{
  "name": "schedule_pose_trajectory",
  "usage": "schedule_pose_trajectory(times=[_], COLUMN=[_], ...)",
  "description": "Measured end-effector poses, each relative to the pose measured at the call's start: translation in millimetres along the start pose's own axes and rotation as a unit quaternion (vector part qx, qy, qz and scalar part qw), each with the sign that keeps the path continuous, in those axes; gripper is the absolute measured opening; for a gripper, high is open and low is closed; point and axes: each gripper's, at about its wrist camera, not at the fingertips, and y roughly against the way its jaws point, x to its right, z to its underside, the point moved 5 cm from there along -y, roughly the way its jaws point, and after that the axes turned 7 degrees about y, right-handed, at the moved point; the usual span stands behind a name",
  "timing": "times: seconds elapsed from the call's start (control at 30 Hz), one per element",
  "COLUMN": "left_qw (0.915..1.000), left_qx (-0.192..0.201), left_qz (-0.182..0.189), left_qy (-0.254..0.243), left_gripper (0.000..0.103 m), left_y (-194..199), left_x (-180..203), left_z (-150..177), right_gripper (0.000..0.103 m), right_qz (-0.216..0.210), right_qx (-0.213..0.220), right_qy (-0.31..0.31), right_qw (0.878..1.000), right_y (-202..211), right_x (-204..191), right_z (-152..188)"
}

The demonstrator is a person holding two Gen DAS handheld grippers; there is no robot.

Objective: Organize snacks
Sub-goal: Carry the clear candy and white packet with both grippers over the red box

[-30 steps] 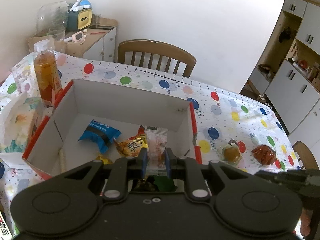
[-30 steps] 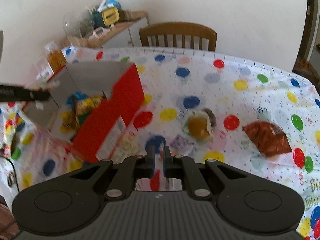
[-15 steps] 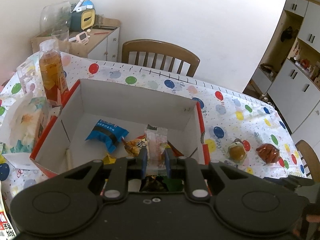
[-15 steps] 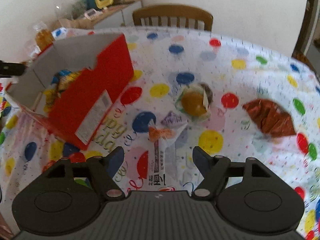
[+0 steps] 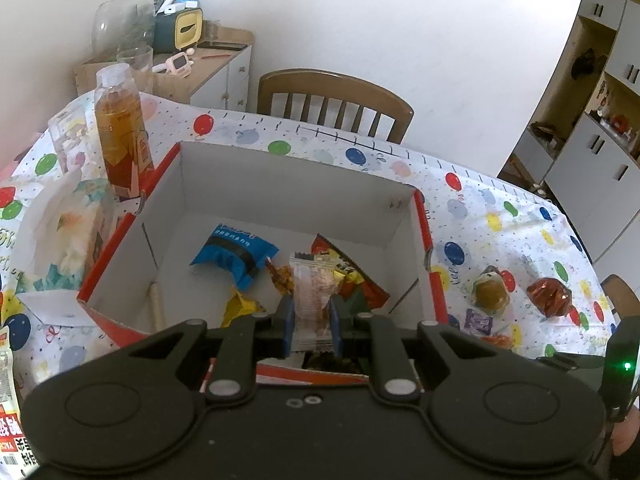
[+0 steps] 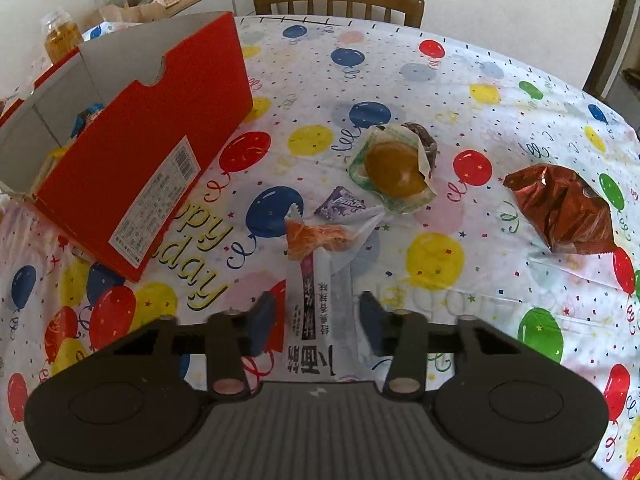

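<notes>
My left gripper point(image 5: 310, 316) is shut on a clear-wrapped snack packet point(image 5: 312, 284) and holds it over the open red cardboard box point(image 5: 280, 184). Inside the box lie a blue packet point(image 5: 236, 252) and a few other wrapped snacks. My right gripper point(image 6: 318, 320) hangs low over the balloon tablecloth. Its jaws are closing around a long white packet point(image 6: 324, 276) with an orange snack at its far end. A small gap shows between each pad and the packet. Beyond it lie a purple candy point(image 6: 340, 204), a round brown pastry point(image 6: 396, 168) and a red-brown foil packet point(image 6: 564, 208).
The red box point(image 6: 160, 152) stands left of the right gripper. A tea bottle point(image 5: 120, 132) and a tissue pack point(image 5: 64, 232) stand left of the box. A wooden chair point(image 5: 332, 100) is behind the table. A printed packet point(image 5: 8, 432) lies at the near left edge.
The right gripper went from shut to wide open, sank toward the long white packet, and has now narrowed around it. The left gripper kept its hold on the clear packet over the box.
</notes>
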Motion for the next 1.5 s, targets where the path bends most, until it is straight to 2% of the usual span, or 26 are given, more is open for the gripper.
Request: schedule_pose_trajectory(times=[0.1, 0.13, 0.23, 0.5, 0.73, 0.9, 1.1, 1.3, 1.5], left_qw=[1.0000, 1.0000, 1.0000, 0.9999, 0.9999, 0.9999, 0.9998, 0.9994, 0.9985], left_qx=[0.001, 0.001, -0.001, -0.005, 0.000, 0.003, 0.007, 0.010, 0.003], left_qz=[-0.002, -0.002, -0.006, -0.014, -0.014, -0.014, -0.019, -0.034, -0.054], left_qy=[0.001, 0.000, -0.001, 0.003, 0.006, 0.006, 0.003, -0.002, -0.006], left_gripper=[0.015, 0.015, 0.015, 0.015, 0.015, 0.015, 0.015, 0.015, 0.015], left_y=[-0.1, -0.4, -1.7, -3.8, -1.4, 0.5, -0.6, -8.7, -21.2], left_x=[-2.4, -3.0, -5.5, -18.2, -25.2, -28.5, -34.7, -45.7, -64.0], left_z=[-0.2, -0.1, 1.4, 4.5, 1.0, -3.8, -9.6, -16.5, -22.1], right_gripper=[0.028, 0.021, 0.017, 0.017, 0.017, 0.017, 0.017, 0.017, 0.017], right_qz=[0.000, 0.000, 0.005, 0.004, -0.025, -0.054, -0.073, -0.090, -0.087], right_qx=[0.010, 0.012, 0.015, 0.047, 0.104, 0.128, 0.135, 0.125, 0.116], right_qy=[0.006, 0.007, 0.015, 0.032, 0.042, 0.051, 0.074, 0.075, 0.078], right_qw=[1.000, 1.000, 1.000, 0.998, 0.993, 0.989, 0.985, 0.985, 0.986], right_y=[3.8, 5.5, 8.9, 41.4, 81.3, 93.8, 86.7, 60.8, 34.7], right_x=[-1.1, -1.2, -2.2, -17.6, -41.3, -63.0, -98.7, -126.5, -145.6], right_z=[-0.4, -0.6, -0.6, -16.4, -57.4, -87.4, -113.6, -134.4, -148.4])
